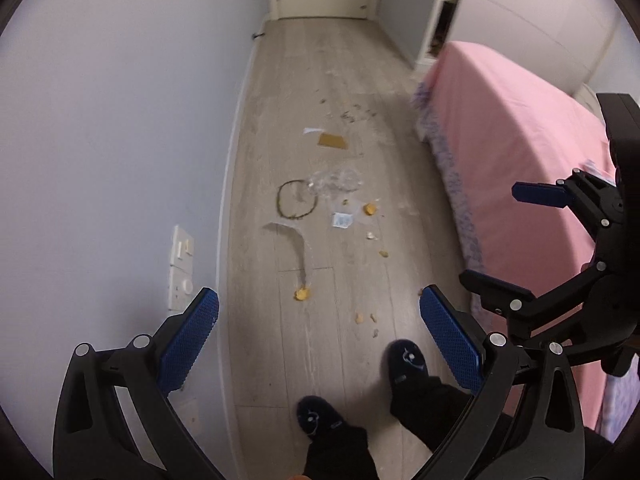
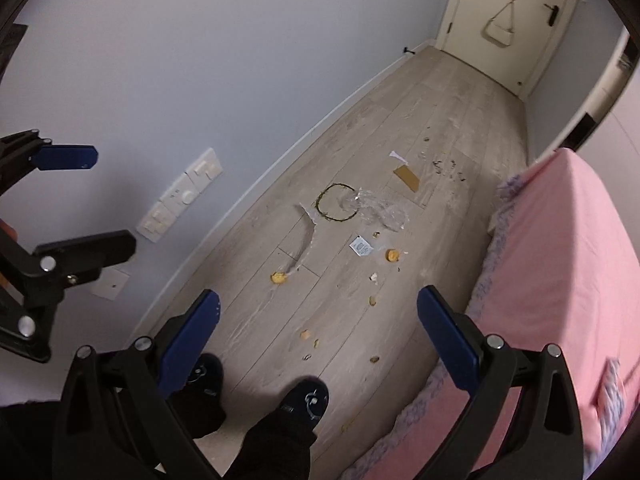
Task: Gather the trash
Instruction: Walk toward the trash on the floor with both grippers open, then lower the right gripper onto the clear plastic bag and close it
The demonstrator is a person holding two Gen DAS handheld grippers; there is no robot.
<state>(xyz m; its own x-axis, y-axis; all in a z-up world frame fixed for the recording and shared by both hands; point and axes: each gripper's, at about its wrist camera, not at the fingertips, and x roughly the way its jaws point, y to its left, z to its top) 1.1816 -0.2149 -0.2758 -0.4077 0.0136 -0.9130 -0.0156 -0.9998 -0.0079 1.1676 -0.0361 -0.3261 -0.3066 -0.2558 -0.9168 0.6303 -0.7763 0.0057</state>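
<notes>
A black door handle (image 2: 551, 11) and a hanging bag (image 2: 498, 32) are shown clearly only in the right wrist view; in the left wrist view the door is cut off at the top. The left gripper (image 1: 319, 332) and the right gripper (image 2: 318, 330) are held above the wooden floor (image 1: 340, 60), tilted downward, both with jaws released and empty. The trash is scattered on the floor between the wall and the pink bed (image 1: 512, 140): a crumpled clear plastic (image 1: 334, 182), a brown card (image 1: 332, 141), a small white packet (image 1: 342, 220) with unreadable print, and orange crumbs (image 1: 301, 293).
</notes>
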